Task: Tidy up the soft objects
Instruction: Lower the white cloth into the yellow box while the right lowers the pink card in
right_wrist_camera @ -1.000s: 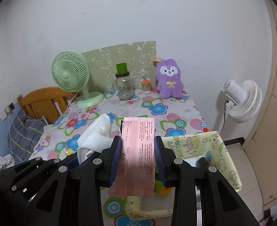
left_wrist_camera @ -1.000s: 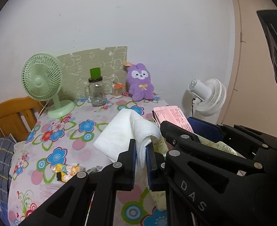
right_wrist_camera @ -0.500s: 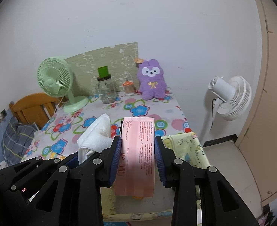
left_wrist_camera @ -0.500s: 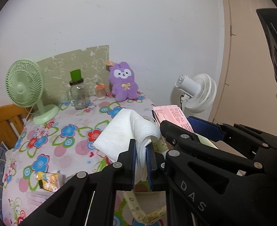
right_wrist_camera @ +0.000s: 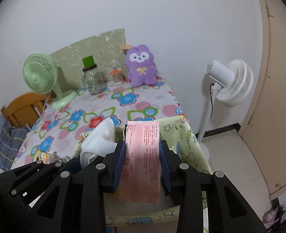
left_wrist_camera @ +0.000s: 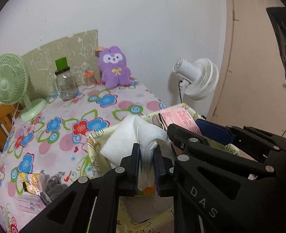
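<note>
Gripping white towel (left gripper) above bin

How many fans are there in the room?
2. A green fan stands on the flowery table at its far left, near the wall. A white fan stands on the floor, right of the table. I see no others, though some could be out of view.

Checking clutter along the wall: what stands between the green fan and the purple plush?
A glass jar with a green lid and a small orange-topped container, seen in both views.
</note>
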`<state>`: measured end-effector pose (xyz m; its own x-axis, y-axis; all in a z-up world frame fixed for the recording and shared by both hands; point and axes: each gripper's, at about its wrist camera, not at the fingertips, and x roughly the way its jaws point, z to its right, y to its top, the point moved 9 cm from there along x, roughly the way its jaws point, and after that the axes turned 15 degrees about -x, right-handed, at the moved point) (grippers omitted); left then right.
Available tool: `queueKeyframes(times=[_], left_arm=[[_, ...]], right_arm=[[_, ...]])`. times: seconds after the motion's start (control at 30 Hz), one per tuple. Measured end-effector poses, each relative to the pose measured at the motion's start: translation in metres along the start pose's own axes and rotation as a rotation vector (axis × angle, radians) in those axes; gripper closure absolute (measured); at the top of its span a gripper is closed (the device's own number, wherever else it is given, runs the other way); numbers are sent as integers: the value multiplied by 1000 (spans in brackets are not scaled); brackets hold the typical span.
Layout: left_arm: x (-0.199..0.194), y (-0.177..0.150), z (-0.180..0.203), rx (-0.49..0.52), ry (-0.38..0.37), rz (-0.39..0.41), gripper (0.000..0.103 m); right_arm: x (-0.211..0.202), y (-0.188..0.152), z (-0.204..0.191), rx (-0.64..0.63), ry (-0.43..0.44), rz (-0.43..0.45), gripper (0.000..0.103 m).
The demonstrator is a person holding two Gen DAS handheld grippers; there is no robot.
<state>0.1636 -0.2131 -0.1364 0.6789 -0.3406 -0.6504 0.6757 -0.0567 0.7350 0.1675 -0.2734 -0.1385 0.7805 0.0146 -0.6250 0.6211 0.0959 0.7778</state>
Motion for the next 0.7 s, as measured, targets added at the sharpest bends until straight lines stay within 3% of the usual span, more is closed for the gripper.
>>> queueKeyframes(times=[0.03,0.1,0.23,0.5,0.53,0.6,0.7], left_arm=[[3,-3,0,8,2,-17,73],[7,-6,-1,15,15,-29,60],[10,-7,-3,21,36,-37,40],[19,-7,-13,32,66,-64,27],[20,-8,-13,30,64,-69,27],[21,-7,-15,24,61,-75,26],[20,-7,-16,19,56,-73,24]], right_arm=[[2,-2,0,2,0,-7,65],[7,-7,1,6,2,-21,65],[16,-12,0,11,15,-42,65],[29,-12,-4,1,19,-71,60],[31,-12,-5,-3,21,-77,58],[32,-11,-6,-2,20,-79,40],[29,-9,-6,-3,14,-64,36]])
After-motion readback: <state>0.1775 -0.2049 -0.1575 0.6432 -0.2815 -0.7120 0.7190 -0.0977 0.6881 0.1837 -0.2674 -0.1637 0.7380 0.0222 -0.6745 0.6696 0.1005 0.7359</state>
